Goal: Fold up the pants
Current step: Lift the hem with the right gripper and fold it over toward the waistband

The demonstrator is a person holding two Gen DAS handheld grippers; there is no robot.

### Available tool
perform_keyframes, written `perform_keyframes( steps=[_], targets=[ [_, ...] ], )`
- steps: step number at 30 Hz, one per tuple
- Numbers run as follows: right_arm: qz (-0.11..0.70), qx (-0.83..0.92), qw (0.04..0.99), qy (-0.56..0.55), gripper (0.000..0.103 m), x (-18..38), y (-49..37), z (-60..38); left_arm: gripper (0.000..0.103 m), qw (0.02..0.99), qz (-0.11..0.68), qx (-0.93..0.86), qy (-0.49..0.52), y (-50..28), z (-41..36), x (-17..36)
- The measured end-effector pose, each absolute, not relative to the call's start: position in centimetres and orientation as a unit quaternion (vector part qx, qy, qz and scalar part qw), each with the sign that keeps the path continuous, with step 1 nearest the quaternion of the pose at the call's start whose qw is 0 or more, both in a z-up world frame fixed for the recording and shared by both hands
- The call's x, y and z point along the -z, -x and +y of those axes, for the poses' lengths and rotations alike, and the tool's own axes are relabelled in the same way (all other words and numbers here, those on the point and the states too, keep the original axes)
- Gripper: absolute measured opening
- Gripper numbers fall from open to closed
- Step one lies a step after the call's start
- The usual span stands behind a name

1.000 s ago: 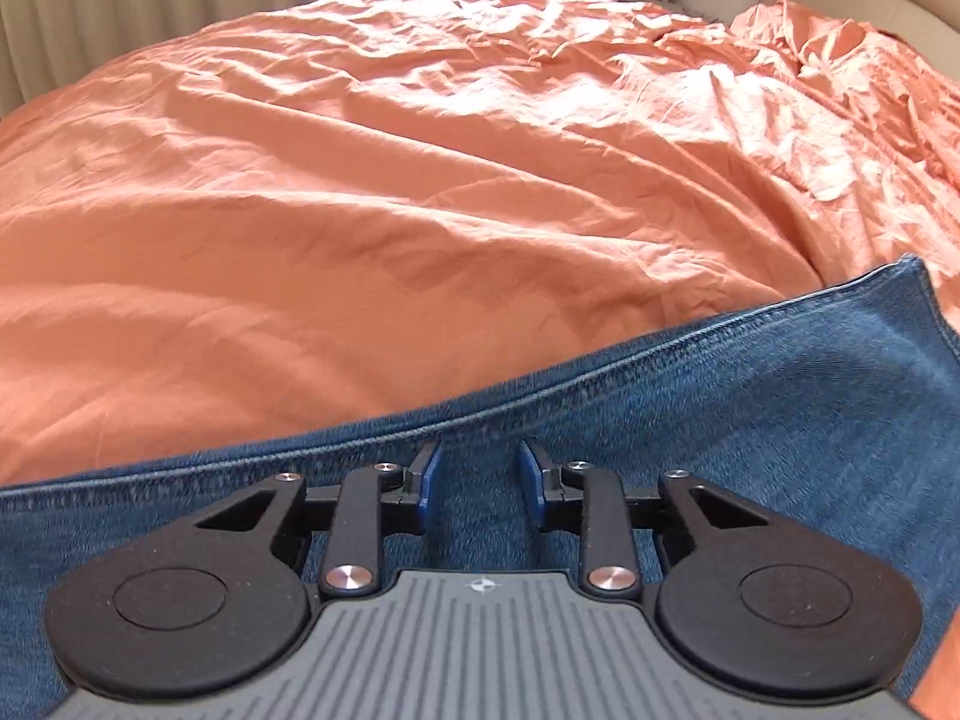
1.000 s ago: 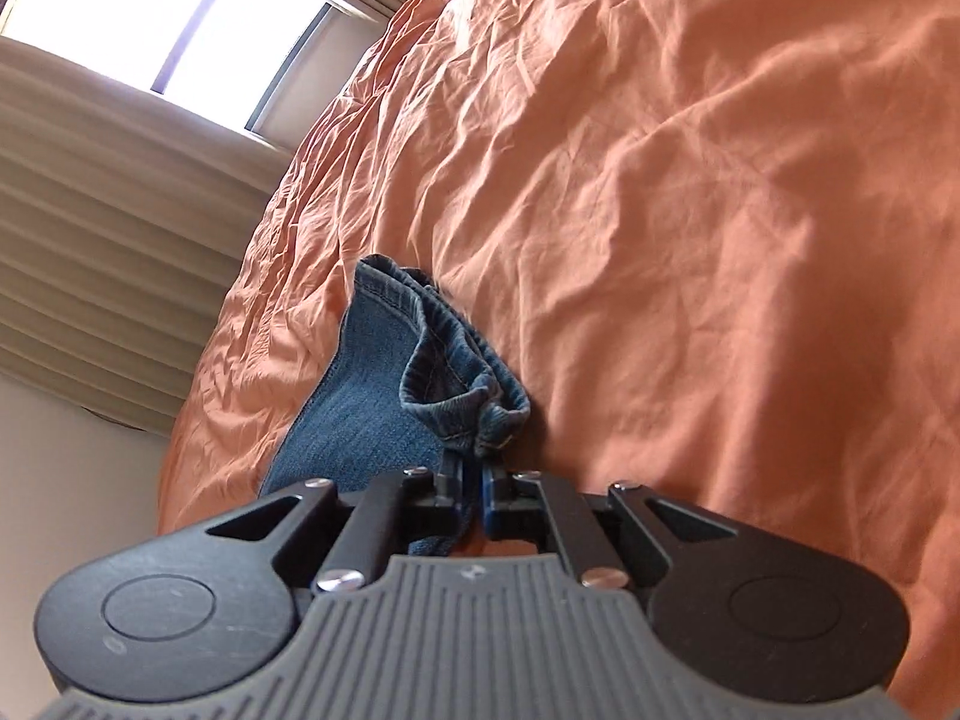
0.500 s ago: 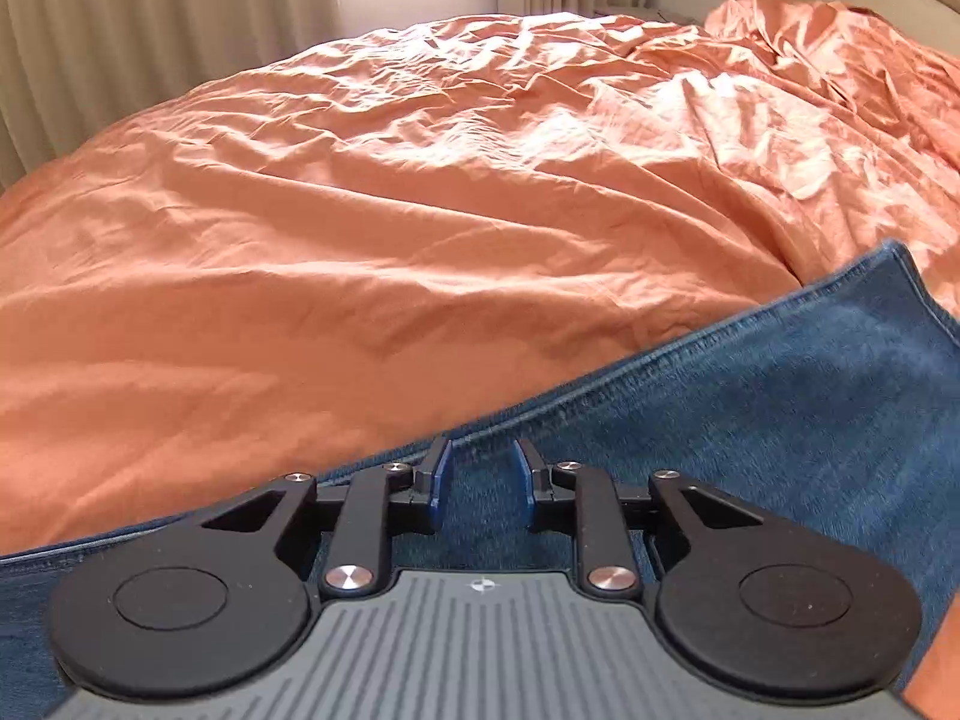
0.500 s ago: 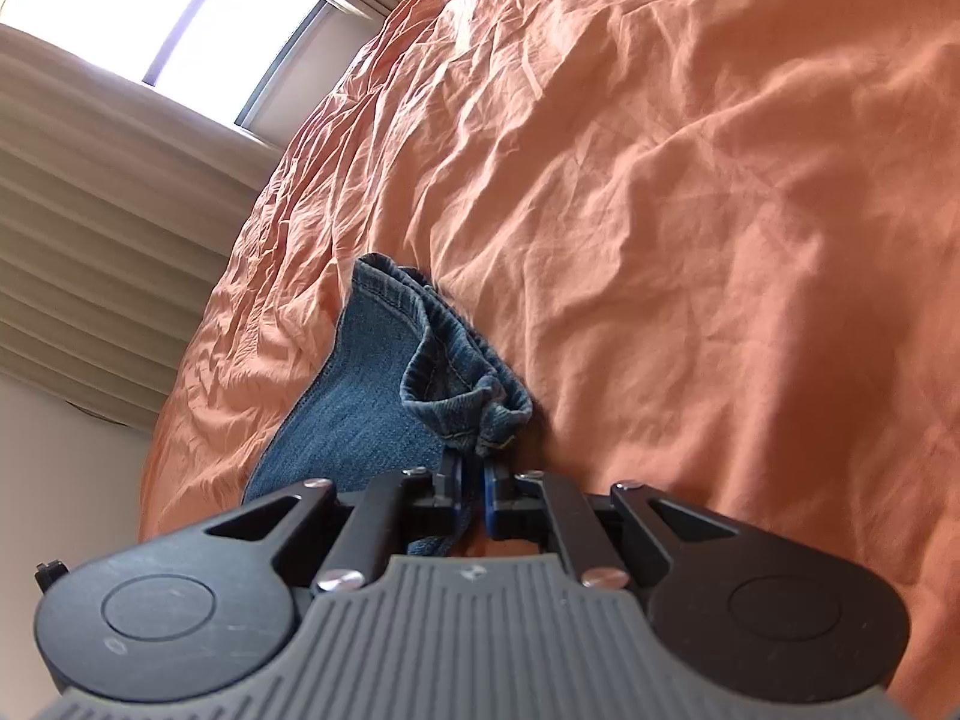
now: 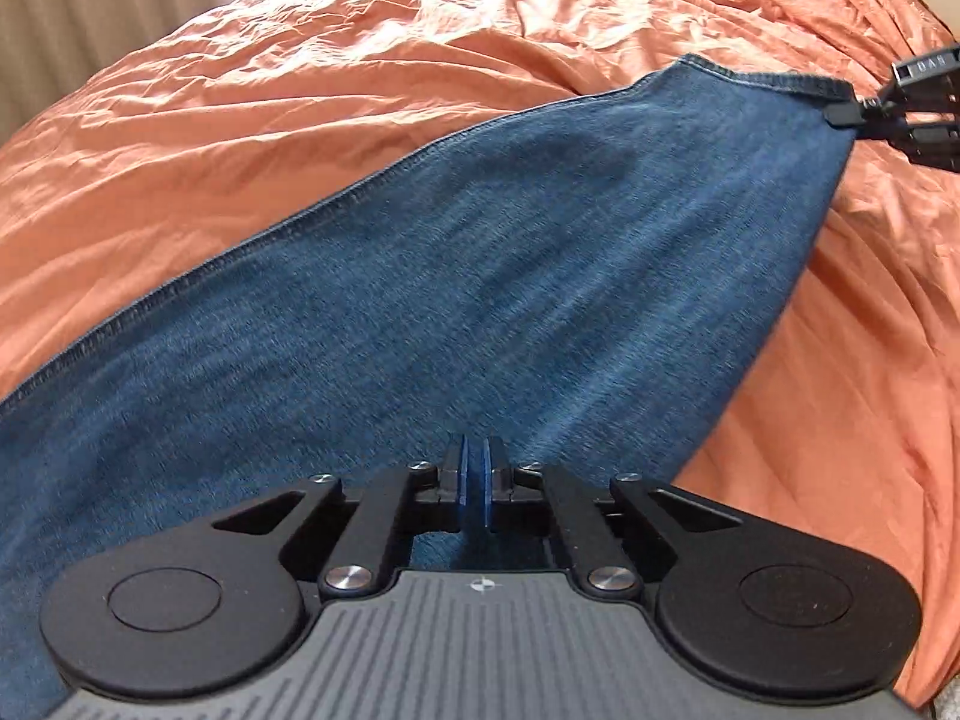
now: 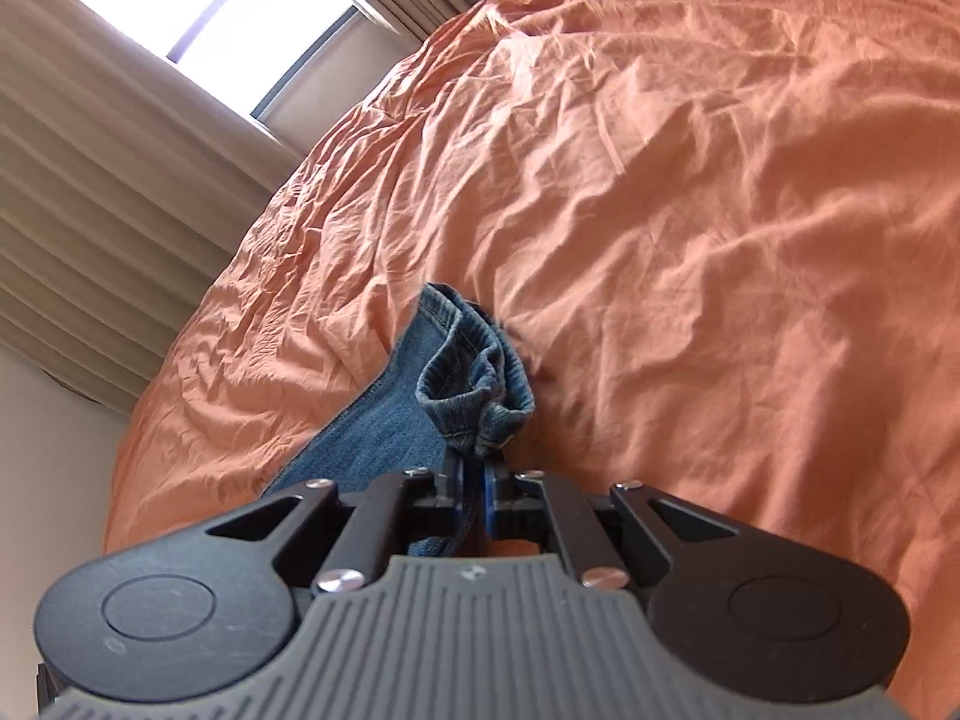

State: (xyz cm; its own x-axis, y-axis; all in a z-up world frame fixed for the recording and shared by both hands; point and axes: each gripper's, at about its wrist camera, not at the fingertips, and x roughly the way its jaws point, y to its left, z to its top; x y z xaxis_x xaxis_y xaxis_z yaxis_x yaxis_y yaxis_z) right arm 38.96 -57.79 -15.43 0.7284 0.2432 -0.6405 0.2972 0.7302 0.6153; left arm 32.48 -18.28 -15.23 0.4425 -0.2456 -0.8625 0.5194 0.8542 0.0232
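We are mid-fold. The jeans [image 5: 480,276] lie as a long denim panel across the orange bedsheet [image 5: 240,120], running from 8 o'clock to 2 o'clock in the left wrist view. Our right gripper [image 6: 474,483] is clenched on the bunched hem [image 6: 480,384], with denim passing between its pads; in the left wrist view it appears at 2 o'clock, pinching the far corner of the leg. Our left gripper [image 5: 476,480] is fully closed low over the denim at 6 o'clock. The pads meet, and we cannot tell whether they have caught a pinch of fabric.

To execute this step well:
1. Confirm the left grip has fabric before lifting; re-pinch if it slips free.
2. Keep both grips level so the panel stays taut and the side seam [image 5: 252,240] runs straight.
3. Carry the hem toward the opposite end and align edges before lowering.
4. Open the pads only once the cloth rests flat.

No containers are in view.
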Motion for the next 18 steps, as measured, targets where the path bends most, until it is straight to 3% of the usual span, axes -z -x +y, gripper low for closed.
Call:
perform_keyframes(
  steps=[4,6,8,18],
  targets=[
    [0.350,-0.006,0.881,-0.318,0.000,10.8,-39.3,-55.0,0.000,0.834,0.479,0.246,-0.117,-30.1,-17.5,14.9],
    [0.337,-0.023,0.895,-0.293,0.000,8.3,-39.3,-53.1,0.008,0.813,0.504,0.281,-0.080,-29.1,-16.6,14.4],
    [0.320,-0.047,0.907,-0.270,0.000,5.4,-39.4,-50.6,0.010,0.832,0.472,0.274,-0.098,-27.4,-15.5,13.2],
    [0.306,-0.138,0.923,-0.187,0.001,-2.5,-41.1,-33.6,0.011,0.890,0.434,0.140,0.011,-26.2,-0.5,6.3]
  ],
)
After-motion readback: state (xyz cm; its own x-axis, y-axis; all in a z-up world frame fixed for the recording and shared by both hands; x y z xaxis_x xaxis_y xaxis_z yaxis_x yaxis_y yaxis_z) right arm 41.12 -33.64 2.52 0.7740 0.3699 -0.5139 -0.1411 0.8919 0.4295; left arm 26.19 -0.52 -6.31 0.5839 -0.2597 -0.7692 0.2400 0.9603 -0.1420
